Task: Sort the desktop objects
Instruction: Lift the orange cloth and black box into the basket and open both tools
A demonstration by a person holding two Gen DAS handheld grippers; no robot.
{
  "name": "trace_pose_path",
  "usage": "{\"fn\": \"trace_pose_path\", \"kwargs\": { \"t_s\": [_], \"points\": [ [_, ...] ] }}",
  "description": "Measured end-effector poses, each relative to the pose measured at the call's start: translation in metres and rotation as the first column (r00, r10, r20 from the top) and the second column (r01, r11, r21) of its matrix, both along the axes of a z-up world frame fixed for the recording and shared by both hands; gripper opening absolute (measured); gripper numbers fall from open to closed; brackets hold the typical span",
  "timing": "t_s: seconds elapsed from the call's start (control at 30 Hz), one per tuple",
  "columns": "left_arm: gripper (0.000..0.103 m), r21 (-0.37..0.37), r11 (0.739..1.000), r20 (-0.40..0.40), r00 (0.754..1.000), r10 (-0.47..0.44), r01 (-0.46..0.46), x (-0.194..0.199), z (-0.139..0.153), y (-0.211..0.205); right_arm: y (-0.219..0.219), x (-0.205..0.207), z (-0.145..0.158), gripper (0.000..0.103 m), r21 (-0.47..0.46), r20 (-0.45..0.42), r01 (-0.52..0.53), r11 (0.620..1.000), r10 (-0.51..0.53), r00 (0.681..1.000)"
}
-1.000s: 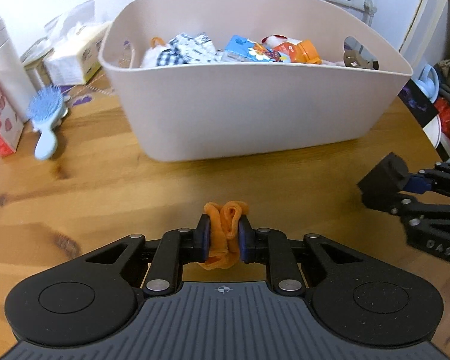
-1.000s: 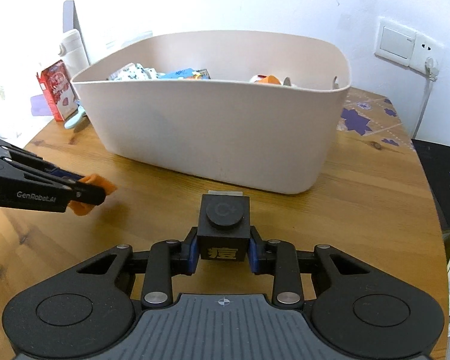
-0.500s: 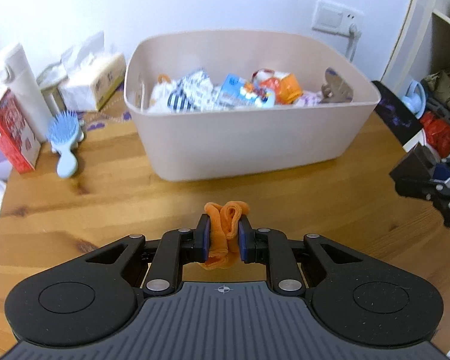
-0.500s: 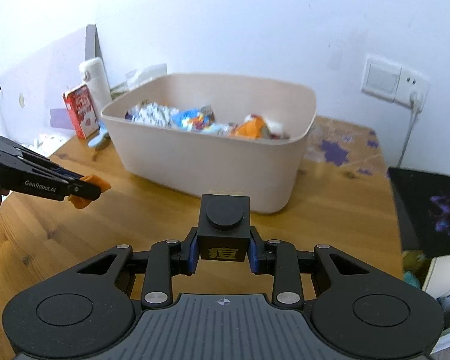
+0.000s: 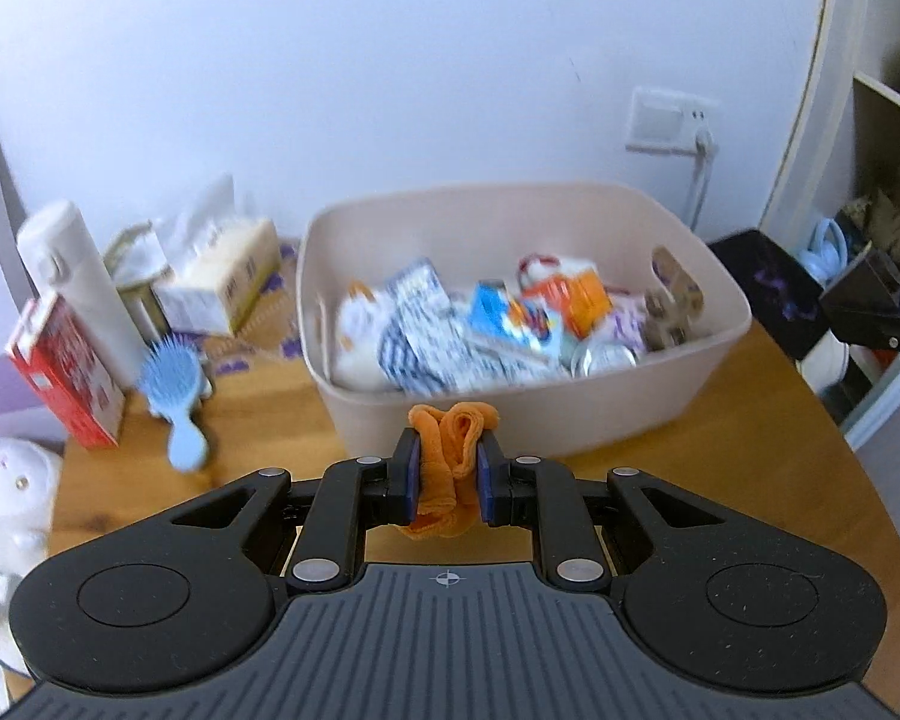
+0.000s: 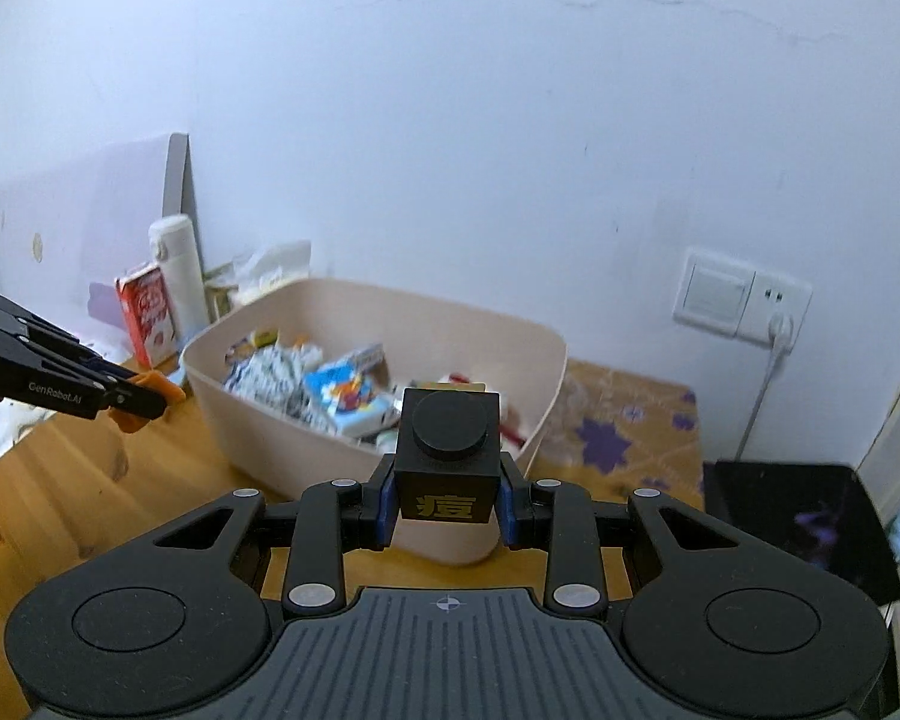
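Note:
My left gripper (image 5: pixel 448 468) is shut on a folded orange cloth (image 5: pixel 450 444) and holds it in the air in front of the beige bin (image 5: pixel 600 402). My right gripper (image 6: pixel 448 504) is shut on a black cube-shaped box (image 6: pixel 448 456) with a round cap and a yellow character, raised in front of the bin (image 6: pixel 270 438). The bin holds several packets and cartons. The left gripper with the cloth also shows at the left of the right wrist view (image 6: pixel 144 399). The right gripper also shows at the right edge of the left wrist view (image 5: pixel 870 306).
On the wooden table (image 5: pixel 750 468) left of the bin lie a blue hairbrush (image 5: pixel 174 396), a red carton (image 5: pixel 66 378), a white flask (image 5: pixel 72 276) and a tissue pack (image 5: pixel 222 282). A white plush (image 5: pixel 6 492) sits at the left edge. A wall socket (image 6: pixel 744 303) is at right.
Both grippers have risen and pulled back from the table, so the bin now looks smaller and its contents show from above. Each keeps its hold.

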State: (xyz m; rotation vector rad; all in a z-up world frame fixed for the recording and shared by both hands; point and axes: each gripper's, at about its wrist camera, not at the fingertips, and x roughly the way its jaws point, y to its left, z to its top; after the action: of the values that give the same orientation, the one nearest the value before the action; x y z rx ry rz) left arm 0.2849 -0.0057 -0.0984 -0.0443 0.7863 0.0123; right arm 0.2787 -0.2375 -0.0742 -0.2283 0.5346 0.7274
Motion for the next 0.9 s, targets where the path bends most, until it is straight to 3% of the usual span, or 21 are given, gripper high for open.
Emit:
{"fn": "trace_pose_path", "kwargs": {
  "t_s": [0.53,0.9],
  "points": [
    [0.018,0.045,0.999,0.094,0.996,0.004,-0.009,0.060,0.041,0.003,0.035,0.053,0.039,0.030,0.033,0.120,-0.042,0.999,0.038,0.992],
    [0.018,0.042,0.999,0.024,1.000,0.011,-0.012,0.115,0.021,-0.001,0.066,0.094,0.031,0.030,-0.002,0.088,-0.071,0.997,0.071,0.994]
  ]
}}
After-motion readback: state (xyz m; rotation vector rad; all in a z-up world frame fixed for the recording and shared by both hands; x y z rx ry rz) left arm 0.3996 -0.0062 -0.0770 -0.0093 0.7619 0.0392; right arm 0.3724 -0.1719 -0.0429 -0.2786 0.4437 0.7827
